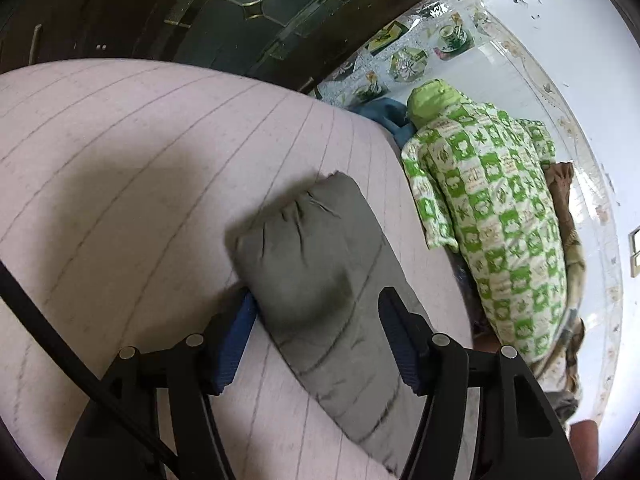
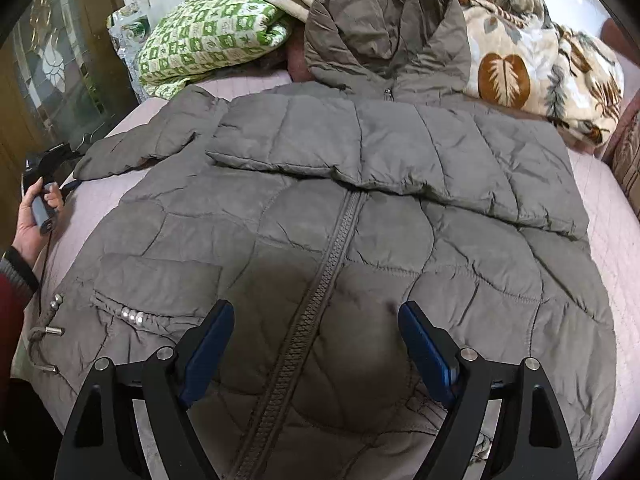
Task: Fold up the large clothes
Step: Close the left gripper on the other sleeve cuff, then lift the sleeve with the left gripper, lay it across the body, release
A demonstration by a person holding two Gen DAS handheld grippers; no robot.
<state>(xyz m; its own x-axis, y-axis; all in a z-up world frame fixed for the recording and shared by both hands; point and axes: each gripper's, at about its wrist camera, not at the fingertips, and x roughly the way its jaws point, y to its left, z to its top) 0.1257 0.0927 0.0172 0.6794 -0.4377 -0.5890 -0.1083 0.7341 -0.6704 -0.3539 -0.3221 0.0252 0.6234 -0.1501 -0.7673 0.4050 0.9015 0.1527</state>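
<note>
Nearest in the right wrist view, the right gripper point(image 2: 316, 344) hung over the lower front of the grey puffer jacket point(image 2: 344, 216), its jaws spread wide on either side of the zipper point(image 2: 320, 280) and pinching nothing; their shadow fell on the quilting just beneath. The jacket lay front-up across the pink bed sheet point(image 2: 608, 208), hem towards the camera and hood point(image 2: 384, 28) at the far end, resting against a leaf-printed blanket point(image 2: 532, 52). One sleeve was already laid across the chest; the other, the left sleeve point(image 2: 148, 148), still stretched out to the left, well apart from the body panel.

At that left edge a hand point(image 2: 32, 216) gripped the handle of the other tool. In the left wrist view, the left gripper point(image 1: 316, 312) straddled the cuff end of the left sleeve point(image 1: 320, 264), which lay on the lined sheet point(image 1: 120, 140). Its jaws stood partly open, one blue pad point(image 1: 236, 340) just beside the fabric and the other set apart from it, so the sleeve sat between them without being pinched.

Farther off, a green-checked quilt point(image 1: 492, 200) was heaped at the bed's far side.

The step in hand looked like the second sleeve fold. The next move would call for the left jaws to close firmly on the cuff, since puffy fabric slips easily, then carry it rightwards over the chest to lie along the first sleeve, while the right gripper could steady the body.
</note>
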